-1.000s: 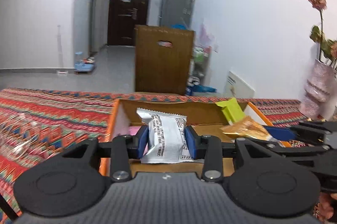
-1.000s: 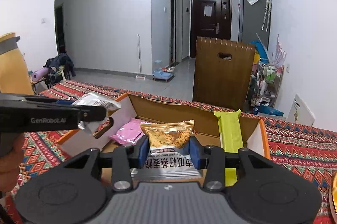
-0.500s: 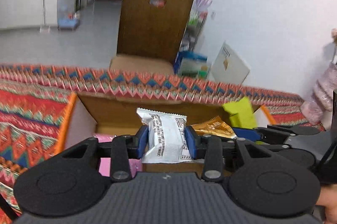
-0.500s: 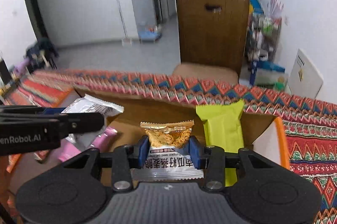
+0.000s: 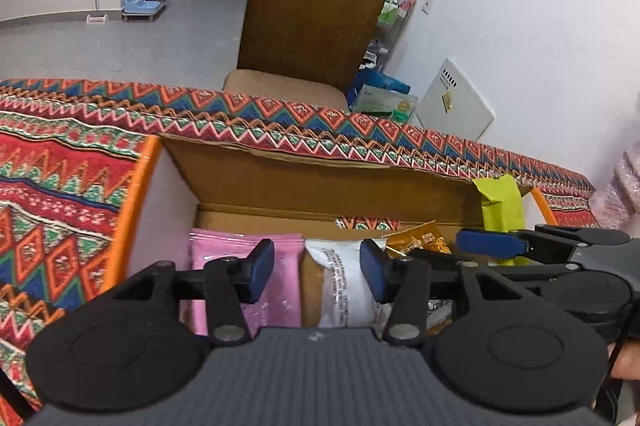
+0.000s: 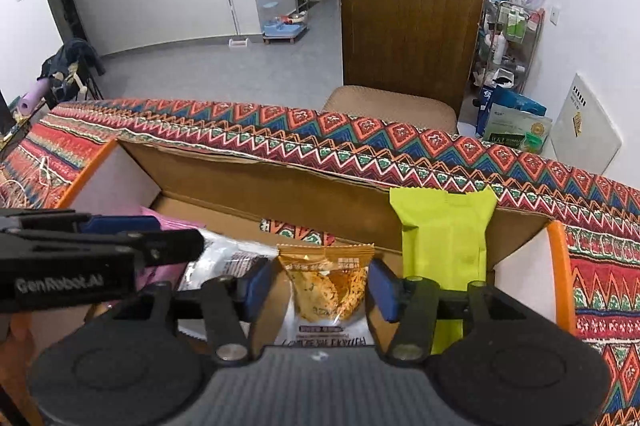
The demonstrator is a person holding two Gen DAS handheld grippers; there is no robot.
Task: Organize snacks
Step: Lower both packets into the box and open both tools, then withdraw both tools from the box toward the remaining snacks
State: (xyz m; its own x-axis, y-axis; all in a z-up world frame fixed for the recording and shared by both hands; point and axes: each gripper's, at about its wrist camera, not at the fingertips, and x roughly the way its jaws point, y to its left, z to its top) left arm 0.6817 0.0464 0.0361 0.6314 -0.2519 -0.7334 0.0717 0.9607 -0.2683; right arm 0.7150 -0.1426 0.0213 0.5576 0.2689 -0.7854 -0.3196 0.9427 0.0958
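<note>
Both packets are being let go inside the open cardboard box point(image 6: 280, 194) on the patterned worktop. The left hand-held gripper point(image 5: 316, 270) is opening, its pads clear of the white snack packet point(image 5: 344, 282) beside the pink one point(image 5: 276, 290). The right hand-held gripper point(image 6: 322, 286) is opening around the orange snack packet point(image 6: 326, 278), lined up next to the green packet point(image 6: 444, 238).

Both views were evenly and fairly brightly lit by soft indoor light, with white walls point(image 5: 520, 6) looking slightly bluish. Shadows stayed weak, deepest inside the cardboard box point(image 6: 320, 194). Fisheye distortion bent straight lines and darkened the corners. Detail was sharp, with no motion blur or strong glare.
</note>
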